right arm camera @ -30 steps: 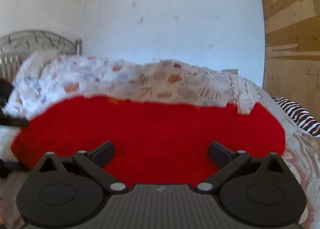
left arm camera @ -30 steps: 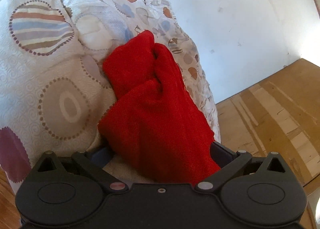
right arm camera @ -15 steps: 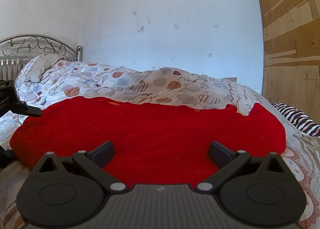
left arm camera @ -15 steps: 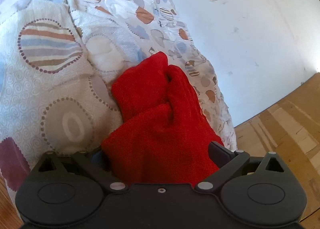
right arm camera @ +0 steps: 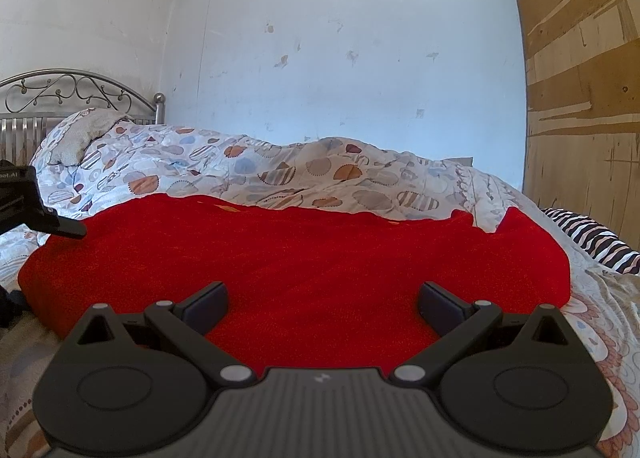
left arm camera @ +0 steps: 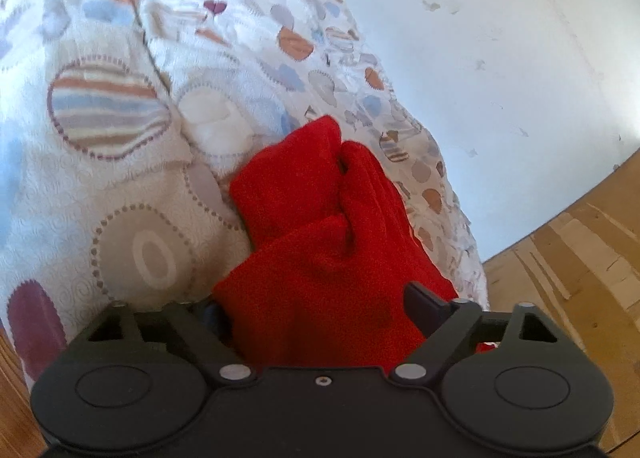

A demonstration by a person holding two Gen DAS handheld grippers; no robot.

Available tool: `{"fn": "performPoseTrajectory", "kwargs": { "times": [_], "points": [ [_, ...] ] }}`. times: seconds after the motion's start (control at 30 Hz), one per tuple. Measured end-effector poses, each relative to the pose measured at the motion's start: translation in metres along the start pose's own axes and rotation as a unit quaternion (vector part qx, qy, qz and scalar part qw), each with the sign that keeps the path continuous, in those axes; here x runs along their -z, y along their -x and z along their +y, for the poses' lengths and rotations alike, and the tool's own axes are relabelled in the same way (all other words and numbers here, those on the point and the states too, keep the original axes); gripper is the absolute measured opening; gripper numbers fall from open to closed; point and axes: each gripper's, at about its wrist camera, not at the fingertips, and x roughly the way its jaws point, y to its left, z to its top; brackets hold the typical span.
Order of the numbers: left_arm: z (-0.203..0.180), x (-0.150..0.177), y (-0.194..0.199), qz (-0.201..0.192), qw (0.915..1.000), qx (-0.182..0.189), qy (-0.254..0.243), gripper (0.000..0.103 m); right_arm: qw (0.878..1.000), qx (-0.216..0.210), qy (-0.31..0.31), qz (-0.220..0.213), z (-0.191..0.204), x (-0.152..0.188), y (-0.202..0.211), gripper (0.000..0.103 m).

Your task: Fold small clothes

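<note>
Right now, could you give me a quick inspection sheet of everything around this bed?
Surface: bed under a patterned duvet.
Job's things: red garment spread on the duvet, one end bunched.
Clutter: zebra-striped fabric at the bed's right edge.
Tongs: left tongs closing, bunched red cloth between them; right tongs open, low over the garment.
Cables: nothing seen.
Surroundings: marked white wall, metal headboard, wooden panel, wooden floor.
</note>
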Motion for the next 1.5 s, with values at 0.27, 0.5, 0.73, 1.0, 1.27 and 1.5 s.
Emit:
{"fn": "performPoseTrajectory", "kwargs": {
  "times": [0.27,0.5,0.73,1.0,1.27,1.5],
  "points": [
    [-0.001,-0.003,-0.010,-0.019,0.9997,-0.014,-0.002,0.072,1.000,0.000,0.000,0.000,0.001,0.000,0.000,0.103],
    [-0.013,-0.008,-0.007,-0.019,0.9989,-0.024,-0.036,0.046,1.000,0.006,0.001,0.004,0.001,-0.002,-0.001,0.103],
    [-0.043,-0.013,-0.006,-0.028,0.9945,-0.024,-0.098,0.033,0.999,-0.011,-0.029,0.038,-0.010,-0.019,-0.004,0.103],
    [-0.103,-0.027,-0.012,-0.029,0.9803,0.009,-0.195,0.029,0.994,-0.015,-0.101,0.028,-0.045,-0.034,0.015,0.103],
    [-0.219,-0.002,-0.035,0.004,0.9366,0.092,-0.338,0.026,0.991,0.065,-0.116,-0.004,-0.098,-0.033,0.065,0.103],
    [-0.284,0.085,-0.051,0.098,0.8701,0.168,-0.453,0.026,0.975,0.165,-0.145,0.012,-0.152,-0.008,0.103,0.103]
  ]
}}
